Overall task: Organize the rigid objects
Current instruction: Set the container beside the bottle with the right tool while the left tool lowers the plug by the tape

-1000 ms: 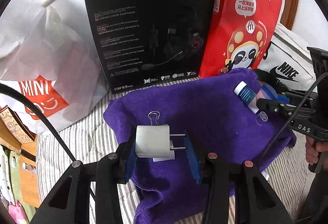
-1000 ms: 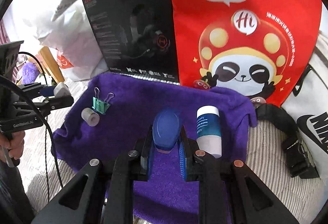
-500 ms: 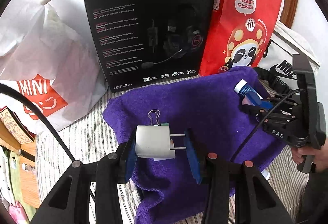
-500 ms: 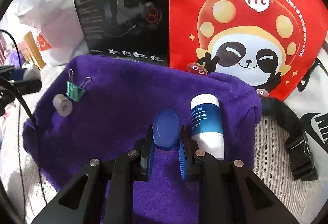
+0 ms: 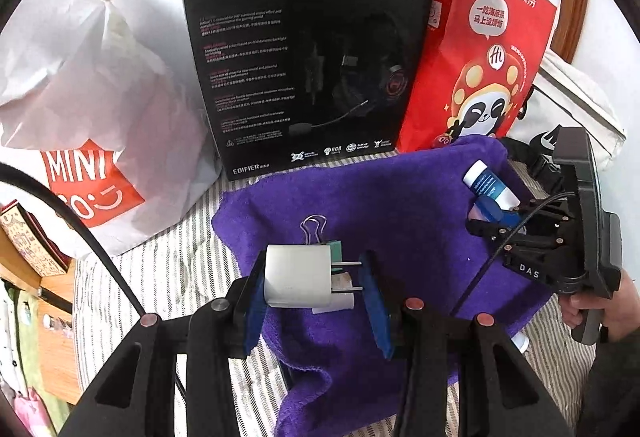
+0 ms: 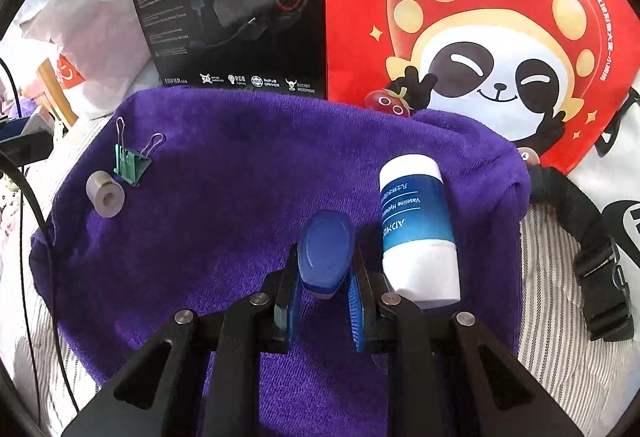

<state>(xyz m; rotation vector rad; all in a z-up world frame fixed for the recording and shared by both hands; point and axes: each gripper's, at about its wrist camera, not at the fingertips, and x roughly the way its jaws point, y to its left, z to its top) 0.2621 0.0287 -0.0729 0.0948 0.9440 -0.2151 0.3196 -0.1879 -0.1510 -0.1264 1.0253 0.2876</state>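
Clamping a white plug (image 5: 298, 281) between its jaws, the left gripper (image 5: 316, 287) hangs over the purple towel's (image 5: 400, 205) near edge, above a green clip (image 6: 130, 161) and grey roller (image 6: 105, 194). Across the towel, the right gripper (image 6: 326, 279) pinches a blue cap (image 6: 326, 251), just beside the lying tube (image 6: 418, 229).
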